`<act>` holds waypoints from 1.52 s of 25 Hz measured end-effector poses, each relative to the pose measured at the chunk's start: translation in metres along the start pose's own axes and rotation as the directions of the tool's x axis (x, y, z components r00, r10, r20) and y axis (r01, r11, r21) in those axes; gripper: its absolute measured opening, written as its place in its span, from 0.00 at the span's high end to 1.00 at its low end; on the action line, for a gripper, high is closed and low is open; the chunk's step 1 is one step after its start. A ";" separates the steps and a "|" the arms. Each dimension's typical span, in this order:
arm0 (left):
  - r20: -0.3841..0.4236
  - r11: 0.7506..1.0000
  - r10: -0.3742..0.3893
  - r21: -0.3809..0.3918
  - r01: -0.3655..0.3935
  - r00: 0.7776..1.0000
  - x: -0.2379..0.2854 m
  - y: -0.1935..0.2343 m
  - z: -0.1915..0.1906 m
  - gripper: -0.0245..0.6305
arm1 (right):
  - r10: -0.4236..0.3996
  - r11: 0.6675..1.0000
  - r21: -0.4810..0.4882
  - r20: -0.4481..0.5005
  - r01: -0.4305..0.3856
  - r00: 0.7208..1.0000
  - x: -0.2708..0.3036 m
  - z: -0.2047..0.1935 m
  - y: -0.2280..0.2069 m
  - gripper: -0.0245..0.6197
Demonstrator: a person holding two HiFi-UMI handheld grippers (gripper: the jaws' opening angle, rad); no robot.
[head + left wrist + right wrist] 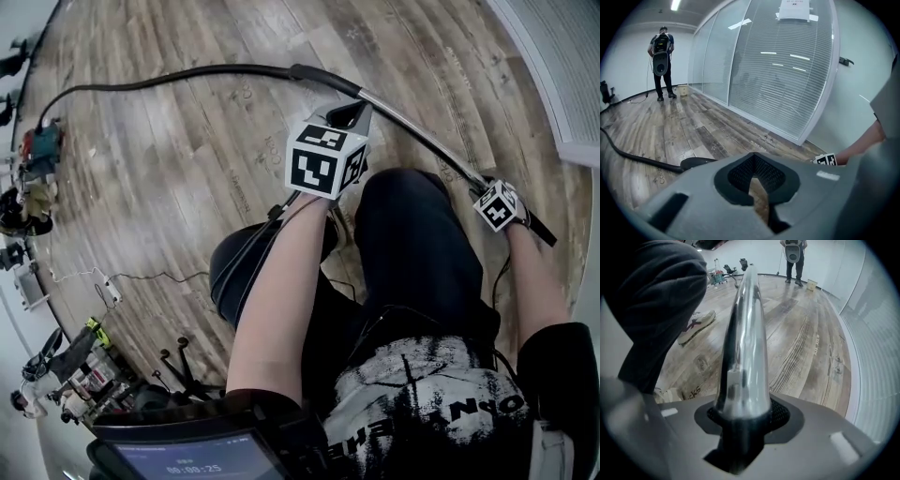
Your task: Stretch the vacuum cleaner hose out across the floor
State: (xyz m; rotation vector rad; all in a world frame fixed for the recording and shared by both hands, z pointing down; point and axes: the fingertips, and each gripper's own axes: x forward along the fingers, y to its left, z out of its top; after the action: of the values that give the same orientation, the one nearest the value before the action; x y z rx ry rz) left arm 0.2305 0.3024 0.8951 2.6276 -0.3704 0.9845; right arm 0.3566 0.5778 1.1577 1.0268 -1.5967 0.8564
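The black vacuum hose [141, 82] curves over the wood floor from the far left to a black handle [319, 77]. From there a chrome wand [412, 131] slants down to the right. My right gripper [480, 186] is shut on that wand; in the right gripper view the chrome wand [743, 333] rises straight out of my right gripper [740, 420]. My left gripper [352, 114] hovers just beside the wand below the handle, shut and holding nothing. In the left gripper view my left gripper [757, 187] shows closed jaws, with the hose [637, 159] lying beyond.
A glass wall with blinds [778, 70] runs along the right. A person wearing a backpack vacuum [661, 51] stands at the far end. Cluttered gear [37, 159] and a power strip [108, 291] lie at the left. My dark trouser leg [412, 244] and shoe [696, 326] are close by.
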 end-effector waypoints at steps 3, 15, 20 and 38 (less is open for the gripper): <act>-0.003 1.000 0.012 0.001 -0.012 1.000 0.000 -0.004 -0.003 0.96 | 0.010 1.000 0.017 -0.020 -0.010 1.000 0.018 -0.008 0.004 0.67; -0.033 1.000 0.015 -0.026 -0.016 0.999 0.006 -0.013 -0.022 0.96 | -0.007 0.993 0.111 -0.192 0.029 0.981 0.057 -0.062 -0.015 0.65; -0.059 0.999 0.030 -0.023 -0.031 0.998 0.005 -0.010 -0.035 0.96 | -0.018 0.989 0.139 -0.160 0.040 0.987 0.062 -0.060 -0.023 0.59; -0.076 0.999 -0.013 0.028 0.015 0.997 0.031 -0.024 -0.028 0.96 | -0.033 0.999 0.021 -0.102 0.035 0.994 0.035 -0.039 -0.002 0.80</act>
State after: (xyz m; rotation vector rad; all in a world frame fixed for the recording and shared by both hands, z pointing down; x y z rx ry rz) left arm 0.2452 0.3304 0.9314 2.6055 -0.3215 1.0890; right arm 0.3686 0.6049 1.2008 1.0077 -1.4828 0.8914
